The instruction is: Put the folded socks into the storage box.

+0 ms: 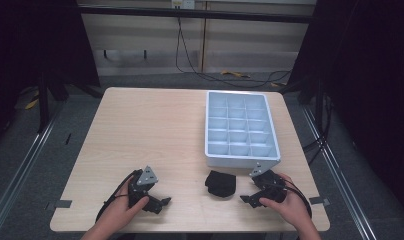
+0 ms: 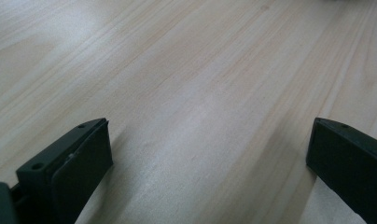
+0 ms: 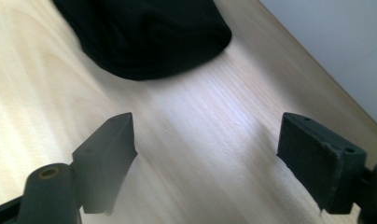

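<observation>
A crumpled black cloth lies on the wooden table near its front edge, just in front of a white compartment tray. My right gripper rests to the right of the cloth and points left toward it. In the right gripper view its jaws stand open over bare wood, with the cloth a short way ahead and apart from them. My left gripper sits at the front left, a hand around it. Its jaws are wide open with only wood between them.
The tray's white wall runs along the right side of the right gripper view. The tray holds several empty-looking compartments. The light wooden table stretches left of the tray. Cables lie on the floor behind the table.
</observation>
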`<state>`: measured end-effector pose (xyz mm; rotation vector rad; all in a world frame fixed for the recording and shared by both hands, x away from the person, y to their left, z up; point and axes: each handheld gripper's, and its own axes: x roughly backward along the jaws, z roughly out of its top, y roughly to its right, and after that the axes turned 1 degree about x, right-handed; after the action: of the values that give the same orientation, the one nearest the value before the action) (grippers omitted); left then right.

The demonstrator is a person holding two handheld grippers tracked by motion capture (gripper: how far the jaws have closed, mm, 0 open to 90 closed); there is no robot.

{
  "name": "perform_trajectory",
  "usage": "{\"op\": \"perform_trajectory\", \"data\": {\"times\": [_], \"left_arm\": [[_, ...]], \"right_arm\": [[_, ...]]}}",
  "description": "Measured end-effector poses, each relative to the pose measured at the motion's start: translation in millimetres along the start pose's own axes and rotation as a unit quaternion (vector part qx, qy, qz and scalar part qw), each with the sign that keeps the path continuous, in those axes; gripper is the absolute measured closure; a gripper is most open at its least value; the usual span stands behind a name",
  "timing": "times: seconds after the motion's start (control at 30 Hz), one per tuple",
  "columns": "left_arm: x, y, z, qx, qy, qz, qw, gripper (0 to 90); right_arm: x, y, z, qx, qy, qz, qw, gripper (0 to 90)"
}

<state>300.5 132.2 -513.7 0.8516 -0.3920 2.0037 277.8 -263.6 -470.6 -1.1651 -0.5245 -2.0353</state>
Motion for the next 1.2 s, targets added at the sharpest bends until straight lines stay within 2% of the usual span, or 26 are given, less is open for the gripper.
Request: {"op": "perform_trajectory", "data": {"times": [0.13, 0.17, 0.2, 0.23, 0.33, 0.63, 0.77, 0.87, 1.0, 1.2], "left_arm": [[0.0, 0.0, 0.0, 0.000, 0.000, 0.000, 1.0000, 0.0], [0.0, 0.0, 0.0, 0.000, 0.000, 0.000, 1.0000, 0.0], [0.0, 0.0, 0.0, 0.000, 0.000, 0.000, 1.0000, 0.0], [0.0, 0.0, 0.0, 0.000, 0.000, 0.000, 1.0000, 0.0], [0.0, 0.0, 0.0, 0.000, 0.000, 0.000, 1.0000, 0.0], [0.0, 0.0, 0.0, 0.000, 0.000, 0.000, 1.0000, 0.0], [0.0, 0.0, 0.0, 0.000, 0.000, 0.000, 1.0000, 0.0], [0.0, 0.0, 0.0, 0.000, 0.000, 0.000, 1.0000, 0.0], [0.0, 0.0, 0.0, 0.000, 0.000, 0.000, 1.0000, 0.0], [0.1, -0.1, 0.0, -0.001, 0.000, 0.000, 1.0000, 0.0]], "right_arm": [[1.3, -1.5, 3.9, 0.011, -0.008, -0.007, 0.9999, 20.4], [1.4, -2.4, 4.9, 0.007, -0.013, 0.003, 0.9999, 20.7], [1.4, -2.4, 4.9, 0.007, -0.013, 0.003, 0.9999, 20.7], [1.6, -2.7, 6.3, 0.017, -0.016, 0.003, 0.9997, 21.1], [2.2, -3.4, 8.9, 0.018, -0.025, 0.005, 0.9995, 21.1], [11.7, -8.0, 22.7, 0.037, -0.016, 0.013, 0.9991, 22.6], [12.6, -8.8, 28.5, 0.038, -0.022, 0.017, 0.9989, 23.2], [15.1, -13.0, 38.4, 0.053, -0.020, 0.026, 0.9981, 23.9], [15.1, -15.3, 45.4, 0.056, -0.022, 0.027, 0.9978, 23.9], [9.7, -18.5, 63.5, 0.075, -0.042, 0.032, 0.9958, 24.0]]}}
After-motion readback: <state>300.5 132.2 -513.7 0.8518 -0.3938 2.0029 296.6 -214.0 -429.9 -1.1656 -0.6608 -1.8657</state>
